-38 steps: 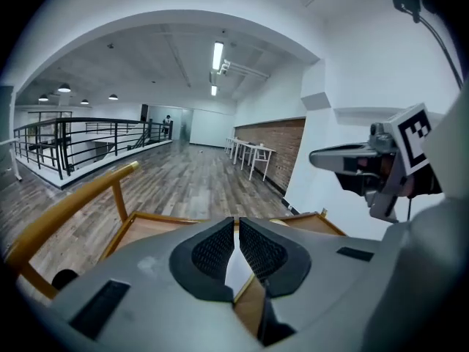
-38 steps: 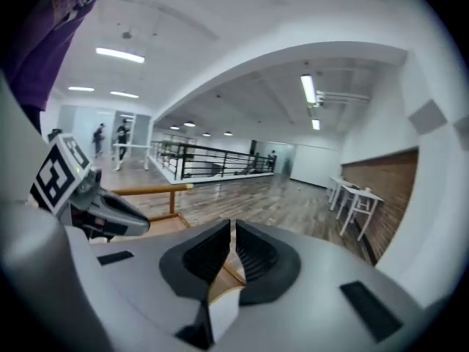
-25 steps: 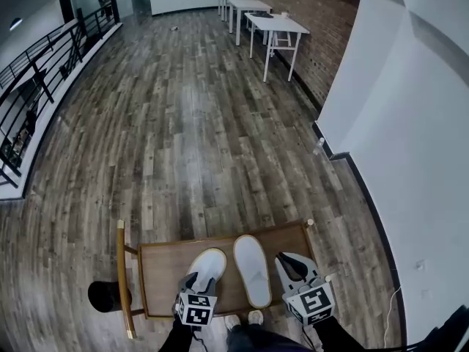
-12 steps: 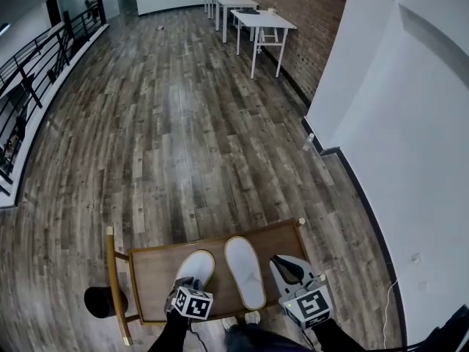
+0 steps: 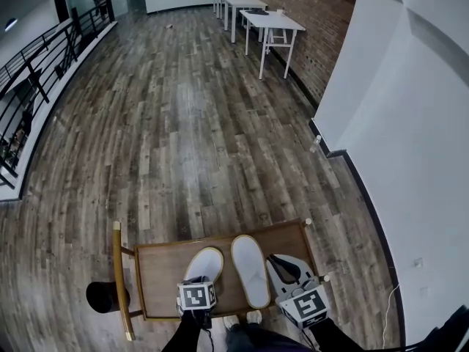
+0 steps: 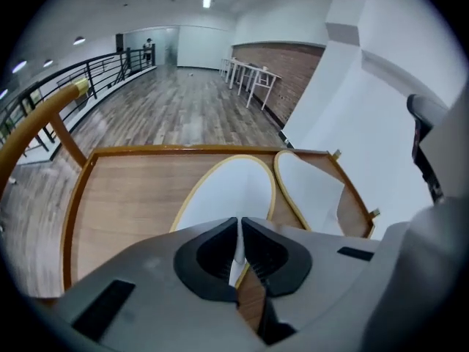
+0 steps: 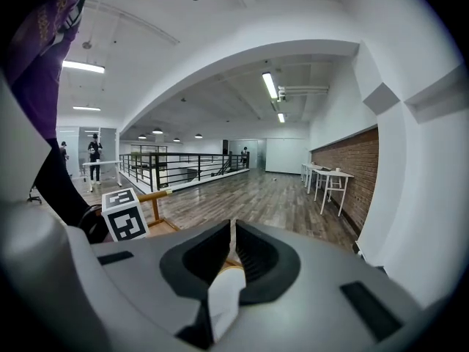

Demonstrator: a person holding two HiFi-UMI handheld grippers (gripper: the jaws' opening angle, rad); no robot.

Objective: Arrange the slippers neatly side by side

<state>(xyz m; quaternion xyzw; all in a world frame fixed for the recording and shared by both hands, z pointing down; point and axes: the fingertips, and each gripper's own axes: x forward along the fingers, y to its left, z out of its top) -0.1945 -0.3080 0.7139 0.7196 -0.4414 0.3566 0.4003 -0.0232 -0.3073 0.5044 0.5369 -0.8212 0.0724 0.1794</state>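
Lying side by side mid-bench (image 5: 157, 270), two slippers are seen, toes toward the far edge. Two claws are counted at the near edge. The left slipper (image 5: 205, 262) is pinched at its heel by the left claw (image 6: 238, 249), whose jaws have just been closing on it. The right slipper (image 5: 250, 268) is pinched at its rim by the right claw (image 7: 231, 259).
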